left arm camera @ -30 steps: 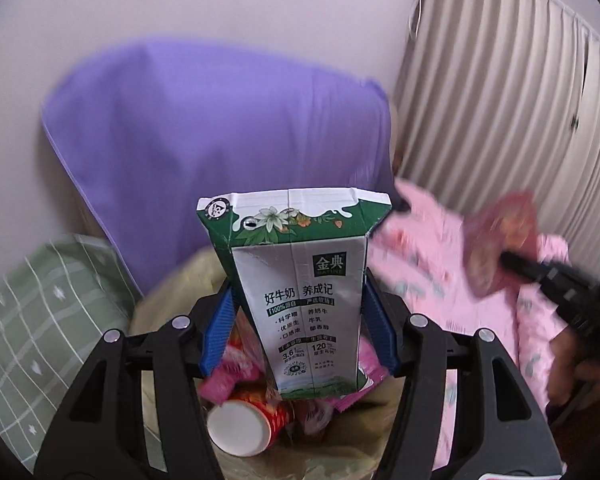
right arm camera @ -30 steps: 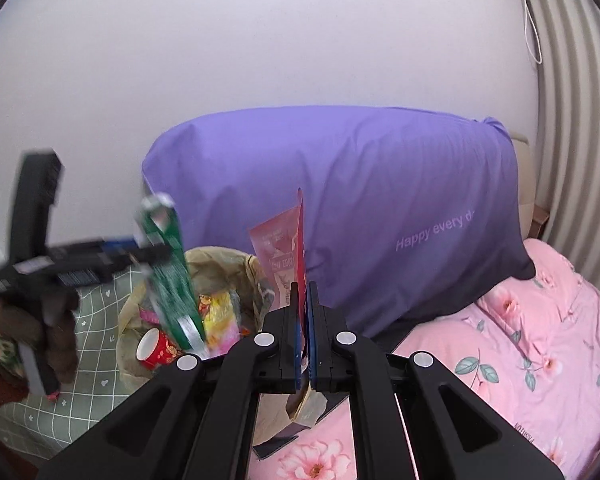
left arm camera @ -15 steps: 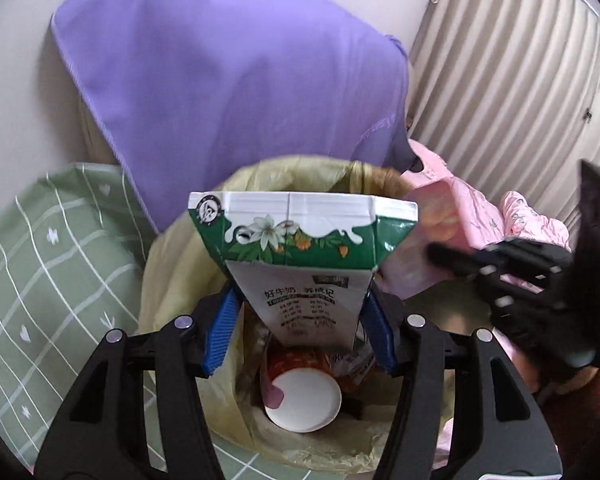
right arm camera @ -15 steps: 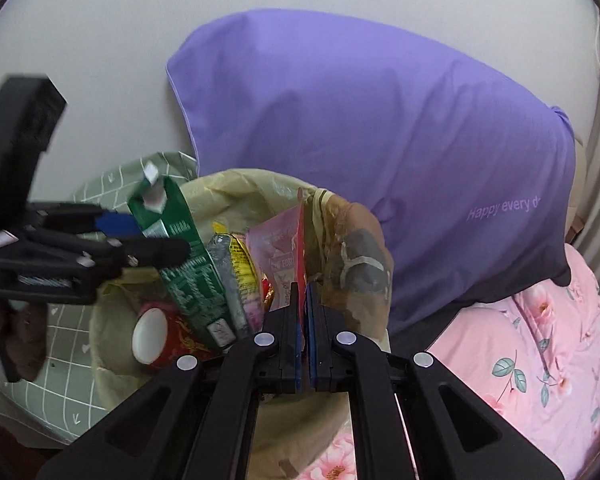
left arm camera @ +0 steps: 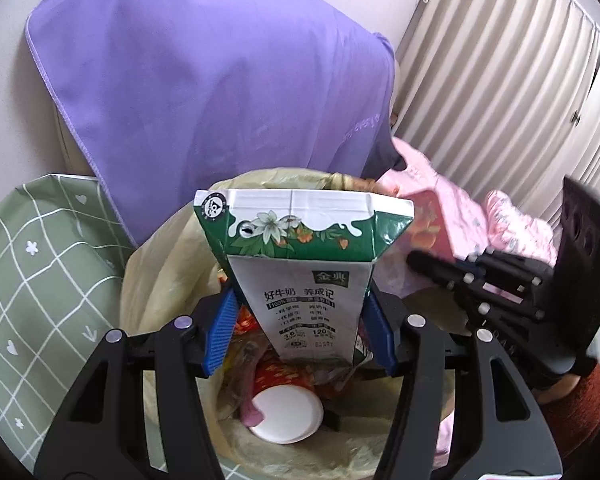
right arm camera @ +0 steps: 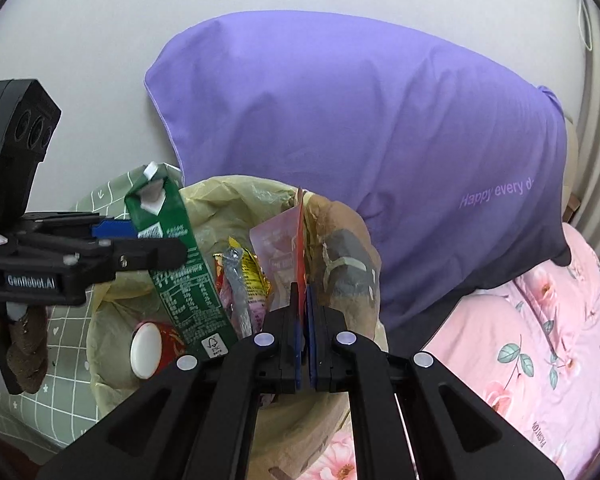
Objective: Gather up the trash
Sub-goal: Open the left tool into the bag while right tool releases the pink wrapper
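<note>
My left gripper (left arm camera: 300,332) is shut on a green and white milk carton (left arm camera: 304,272) and holds it upright over the open mouth of a yellow bin bag (left arm camera: 168,256). The carton also shows in the right wrist view (right arm camera: 176,256). My right gripper (right arm camera: 305,320) is shut on a thin pink and red snack wrapper (right arm camera: 288,240), held edge-on above the same bag (right arm camera: 236,192). In the bag lie a red cup with a white lid (left arm camera: 286,410) and several crumpled wrappers (right arm camera: 248,276).
A purple pillow (right arm camera: 360,132) leans on the wall behind the bag. A green checked cloth (left arm camera: 32,280) lies left of it. A pink floral blanket (right arm camera: 548,344) lies to the right. Striped curtains (left arm camera: 500,92) hang at the far right.
Both grippers have moved in over the bag mouth and tipped downward. The carton and the wrapper now hang closer above the trash in the bag.
</note>
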Motion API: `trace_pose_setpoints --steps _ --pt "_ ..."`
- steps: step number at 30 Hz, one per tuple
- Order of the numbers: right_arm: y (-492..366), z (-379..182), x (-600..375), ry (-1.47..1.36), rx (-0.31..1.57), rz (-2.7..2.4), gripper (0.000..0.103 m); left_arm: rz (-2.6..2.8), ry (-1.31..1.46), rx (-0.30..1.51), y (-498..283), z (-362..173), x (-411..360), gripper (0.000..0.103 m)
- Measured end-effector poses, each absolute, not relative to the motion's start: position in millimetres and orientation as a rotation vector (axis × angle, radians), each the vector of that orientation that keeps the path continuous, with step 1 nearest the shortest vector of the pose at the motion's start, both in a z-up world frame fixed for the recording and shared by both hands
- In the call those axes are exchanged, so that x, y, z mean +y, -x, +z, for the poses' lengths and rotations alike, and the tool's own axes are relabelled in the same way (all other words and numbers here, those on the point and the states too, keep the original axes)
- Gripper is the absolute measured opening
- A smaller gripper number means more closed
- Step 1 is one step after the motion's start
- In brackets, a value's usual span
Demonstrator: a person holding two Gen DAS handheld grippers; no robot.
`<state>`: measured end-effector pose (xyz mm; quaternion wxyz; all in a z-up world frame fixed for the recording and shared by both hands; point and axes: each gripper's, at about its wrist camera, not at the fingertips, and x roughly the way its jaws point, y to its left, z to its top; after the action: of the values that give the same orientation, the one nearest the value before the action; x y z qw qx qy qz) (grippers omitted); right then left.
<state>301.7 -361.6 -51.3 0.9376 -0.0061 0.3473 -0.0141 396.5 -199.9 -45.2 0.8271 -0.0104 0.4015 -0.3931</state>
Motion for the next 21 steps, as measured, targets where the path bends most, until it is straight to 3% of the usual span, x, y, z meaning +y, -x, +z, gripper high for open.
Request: trace_pose_setpoints --steps 3,7,12,13,16,21 --pt "-299.7 -51.5 -364.1 -0.006 0.713 -0.017 0.006 -0.849 0.042 0.866 -397.1 -38.5 -199.7 0.055" --pt "-297.0 -54.7 -363.9 -0.008 0.712 0.005 0.006 -0.825 0.032 0.864 -393.7 -32.1 -196.4 0.076" --pt "-295.2 -58.8 -357.5 0.021 0.708 0.03 0.007 -0.748 0.123 0.84 -377.5 -26.7 -171.1 0.081" --pt "-294.7 -59.0 -356.4 0.018 0.709 0.036 0.009 -0.729 0.143 0.837 -372.4 -25.8 -163.6 0.082" --pt "-292.6 -58.6 -352.1 0.013 0.702 0.053 0.031 -0.656 0.164 0.827 -356.3 -24.4 -145.5 0.082" --pt "-289.2 -59.0 -344.3 0.011 0.701 0.055 0.035 -0.558 0.155 0.811 -328.3 -21.4 -116.8 0.082"
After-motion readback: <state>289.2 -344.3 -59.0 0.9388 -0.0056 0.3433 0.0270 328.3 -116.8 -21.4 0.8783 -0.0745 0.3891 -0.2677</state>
